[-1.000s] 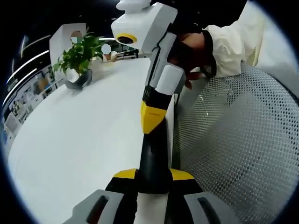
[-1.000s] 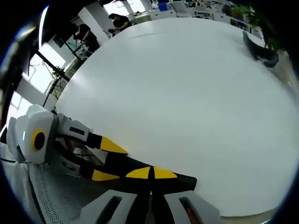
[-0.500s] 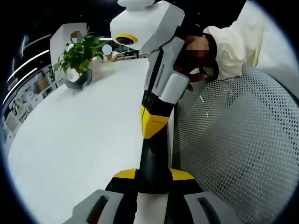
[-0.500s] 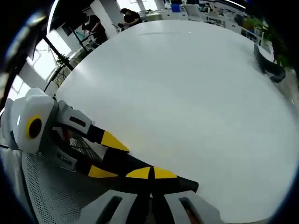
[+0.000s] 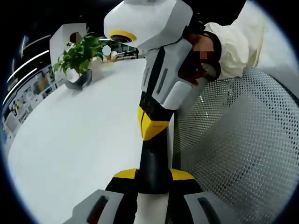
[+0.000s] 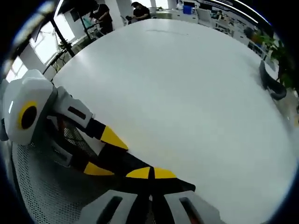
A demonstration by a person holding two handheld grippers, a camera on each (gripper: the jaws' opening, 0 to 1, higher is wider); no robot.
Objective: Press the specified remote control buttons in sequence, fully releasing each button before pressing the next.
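Note:
No remote control shows in either view. In the left gripper view my left gripper (image 5: 153, 176) sits at the bottom, its yellow pads either side of the black fingers of my right gripper (image 5: 154, 184), which lie across them. The right gripper's white body rises above, held by a hand (image 5: 198, 65). In the right gripper view my right gripper (image 6: 151, 173) is shut on nothing. The left gripper (image 6: 184, 181) comes in from the left, its two black fingers meeting at one tip over my right jaws. Both tips hover at the edge of the white table (image 6: 187, 93).
A potted plant (image 5: 79, 53) stands at the table's far side, its dark pot (image 6: 272, 86) near the rim. A white mesh chair (image 5: 233, 140) fills the space beside the table edge. A cream sleeve (image 5: 233, 42) reaches in. People stand far behind (image 6: 100, 14).
The right gripper's body has tilted closer to the left camera and looms larger. The right view has swung over the table. The crossed tips stay together.

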